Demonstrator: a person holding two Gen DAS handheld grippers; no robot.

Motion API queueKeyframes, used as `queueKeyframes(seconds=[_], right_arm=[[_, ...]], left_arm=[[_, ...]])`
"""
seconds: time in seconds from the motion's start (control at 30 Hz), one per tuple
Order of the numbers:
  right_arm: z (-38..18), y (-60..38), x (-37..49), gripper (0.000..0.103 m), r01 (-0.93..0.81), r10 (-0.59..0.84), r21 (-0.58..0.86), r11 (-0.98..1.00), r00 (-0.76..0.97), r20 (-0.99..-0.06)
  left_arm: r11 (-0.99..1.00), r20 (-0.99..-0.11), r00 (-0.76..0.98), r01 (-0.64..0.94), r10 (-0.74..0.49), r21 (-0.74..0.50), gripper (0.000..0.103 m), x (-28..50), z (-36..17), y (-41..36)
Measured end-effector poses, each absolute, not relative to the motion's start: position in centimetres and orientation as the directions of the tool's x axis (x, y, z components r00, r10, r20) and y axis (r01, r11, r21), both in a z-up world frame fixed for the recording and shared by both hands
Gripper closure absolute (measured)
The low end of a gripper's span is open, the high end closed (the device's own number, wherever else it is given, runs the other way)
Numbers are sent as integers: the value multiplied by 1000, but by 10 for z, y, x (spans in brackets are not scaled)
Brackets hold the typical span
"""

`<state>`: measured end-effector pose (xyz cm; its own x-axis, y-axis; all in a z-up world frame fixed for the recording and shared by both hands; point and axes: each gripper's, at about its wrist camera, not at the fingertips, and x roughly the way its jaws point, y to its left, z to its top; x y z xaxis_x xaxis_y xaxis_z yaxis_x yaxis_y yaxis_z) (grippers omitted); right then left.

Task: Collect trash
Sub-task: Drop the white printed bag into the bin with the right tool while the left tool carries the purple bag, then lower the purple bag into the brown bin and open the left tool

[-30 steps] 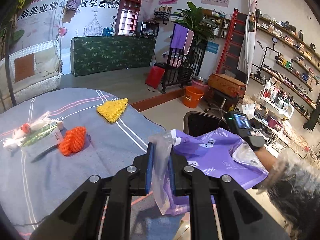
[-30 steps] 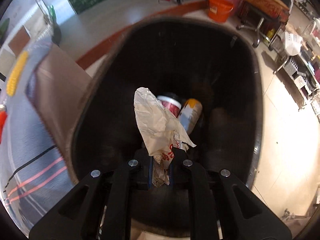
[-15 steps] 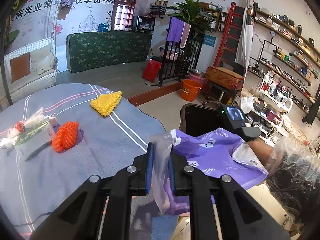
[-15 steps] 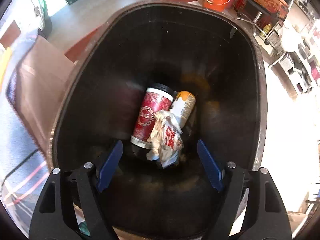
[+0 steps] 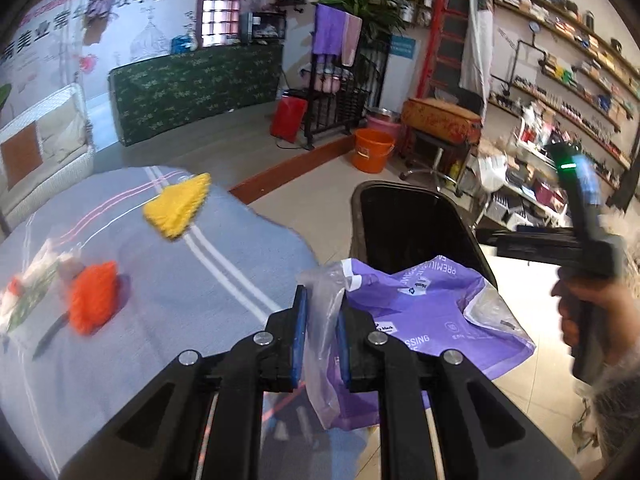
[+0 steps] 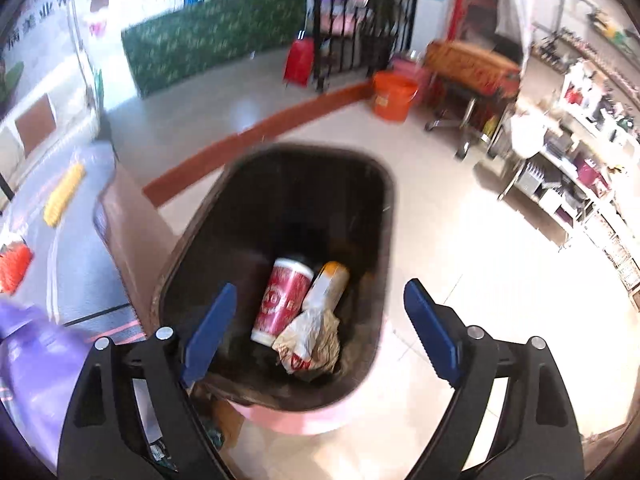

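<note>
Left gripper clenched on purple plastic bag near black trash bin. Right gripper released, spread wide above bin holding crumpled paper wrapper and red cup.

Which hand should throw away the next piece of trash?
Left, probably. The left gripper already pinches the purple bag right beside the bin, while the right gripper hangs open with nothing in it.

Bin sits on the floor just right of the table. In it lie a cup on the left, a can touching it on the right, a wrapper in front. On the table: net far back, another net nearer left. Bag hangs over the table's right edge, before the bin.
</note>
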<state>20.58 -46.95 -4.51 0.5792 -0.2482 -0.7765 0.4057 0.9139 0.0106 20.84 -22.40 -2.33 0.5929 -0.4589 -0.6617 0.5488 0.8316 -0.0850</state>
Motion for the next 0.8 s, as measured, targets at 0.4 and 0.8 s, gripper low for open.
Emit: queueKeyframes(seconds=[0.4, 0.8], right_arm=[[-27, -483, 78, 12, 539, -391, 84, 838, 702, -594], [-38, -487, 49, 12, 581, -391, 151, 800, 695, -603]], left_arm=[[753, -723, 541, 657, -430, 43, 89, 240, -41, -328], [648, -763, 589, 696, -267, 311, 89, 260, -81, -403]])
